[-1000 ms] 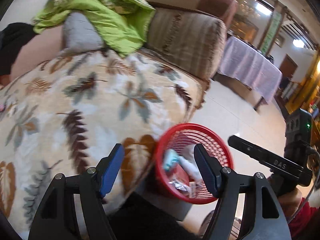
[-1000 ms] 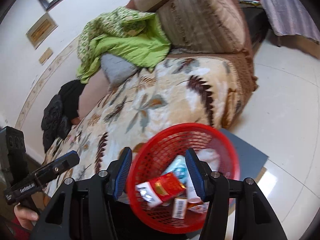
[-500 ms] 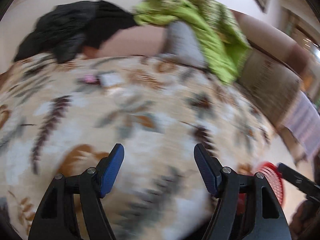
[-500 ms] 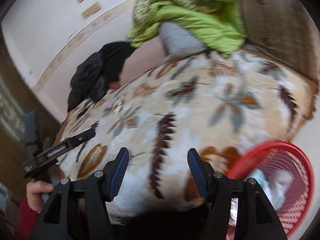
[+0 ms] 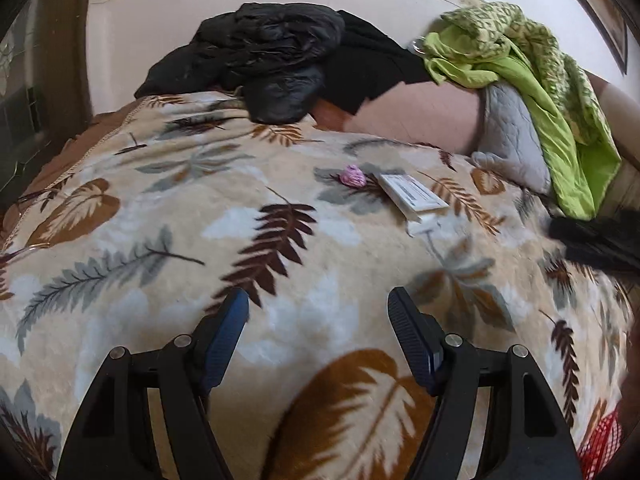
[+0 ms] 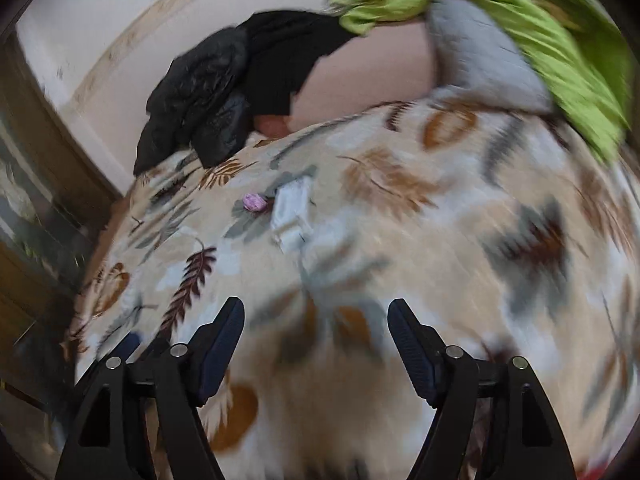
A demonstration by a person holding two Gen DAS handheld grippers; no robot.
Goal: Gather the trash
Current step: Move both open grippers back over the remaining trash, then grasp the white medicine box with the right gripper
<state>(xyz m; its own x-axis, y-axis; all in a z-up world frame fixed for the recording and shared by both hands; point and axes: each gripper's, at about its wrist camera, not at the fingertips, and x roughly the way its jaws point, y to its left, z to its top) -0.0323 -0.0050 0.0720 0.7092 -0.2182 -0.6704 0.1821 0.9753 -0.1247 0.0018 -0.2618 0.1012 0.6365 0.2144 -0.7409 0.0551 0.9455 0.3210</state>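
Note:
A crumpled pink wrapper [image 5: 351,176] and a flat white box [image 5: 413,193] lie side by side on the leaf-patterned blanket [image 5: 160,240] of the sofa. Both also show in the blurred right wrist view, the wrapper [image 6: 254,202] left of the box [image 6: 291,208]. My left gripper [image 5: 318,312] is open and empty, above the blanket well short of them. My right gripper [image 6: 316,318] is open and empty, also short of them. A sliver of the red basket [image 5: 600,450] shows at the lower right of the left wrist view.
A black jacket [image 5: 264,52] is piled at the sofa's back. A green blanket [image 5: 532,76] drapes over a grey cushion [image 5: 508,136] at the right. A dark wooden frame [image 5: 44,80] stands at the left. The other gripper's dark shape [image 5: 596,240] is at the right edge.
Both grippers have swung left, away from the red basket and onto the sofa. The pink wrapper and white box have come into view ahead. Both stayed open.

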